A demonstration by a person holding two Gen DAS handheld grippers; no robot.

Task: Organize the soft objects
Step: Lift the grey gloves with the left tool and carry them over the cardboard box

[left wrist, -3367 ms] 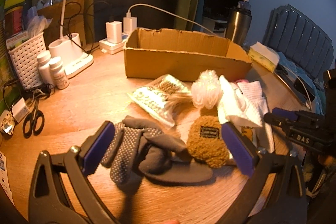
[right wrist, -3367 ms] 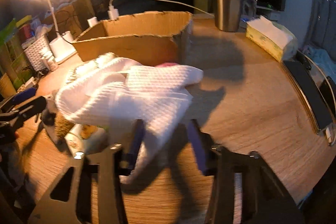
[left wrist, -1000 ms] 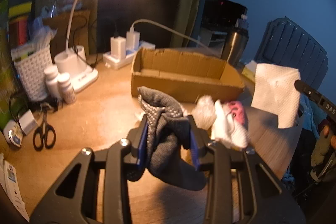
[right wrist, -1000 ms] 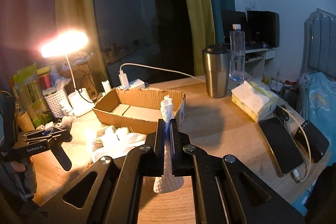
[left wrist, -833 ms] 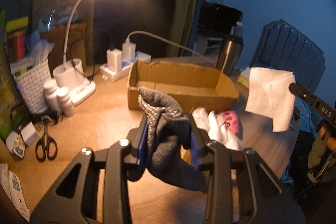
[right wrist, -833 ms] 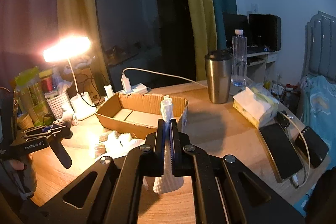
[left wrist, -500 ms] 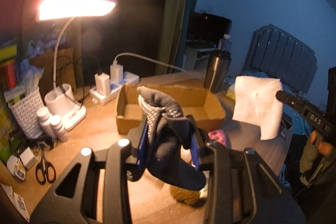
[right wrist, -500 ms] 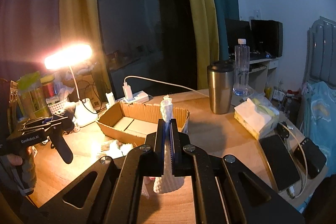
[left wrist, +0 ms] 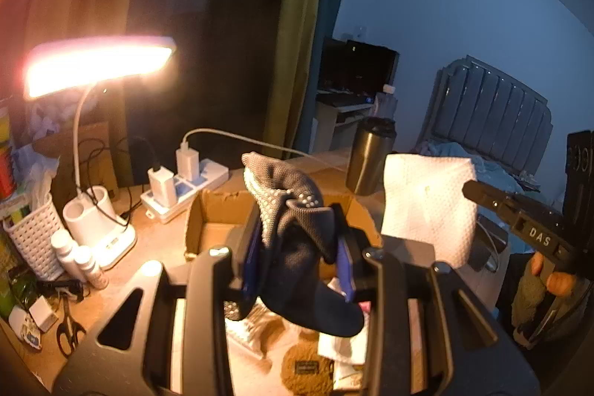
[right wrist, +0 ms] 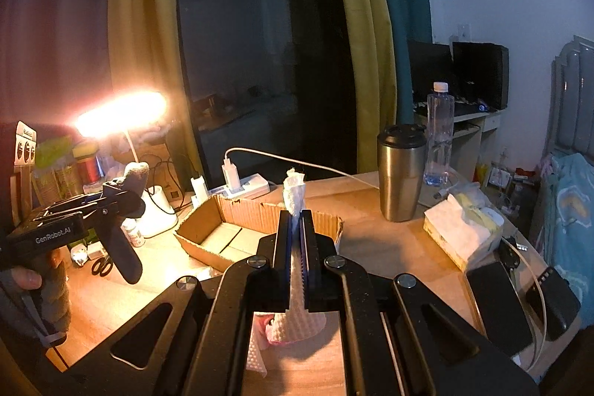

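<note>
My left gripper point(left wrist: 297, 240) is shut on a dark grey glove with grip dots point(left wrist: 293, 210) and holds it high above the wooden table. My right gripper point(right wrist: 296, 221) is shut on a white waffle cloth point(right wrist: 295, 195), which hangs beside the left gripper in the left wrist view point(left wrist: 427, 206). An open cardboard box point(right wrist: 219, 236) lies on the table below both; it also shows in the left wrist view point(left wrist: 208, 225). A brown fuzzy item point(left wrist: 304, 366) and other soft pieces lie on the table under the left gripper.
A lit desk lamp point(left wrist: 96, 62) stands at the left, with a power strip point(left wrist: 185, 188), white basket point(left wrist: 33, 236), bottles and scissors point(left wrist: 68, 325). A steel tumbler point(right wrist: 401, 173), tissue box point(right wrist: 464, 232) and phones point(right wrist: 497, 307) are at the right.
Both grippers have risen further above the table with the glove and the cloth still held. The box and the pile look smaller and lower in view.
</note>
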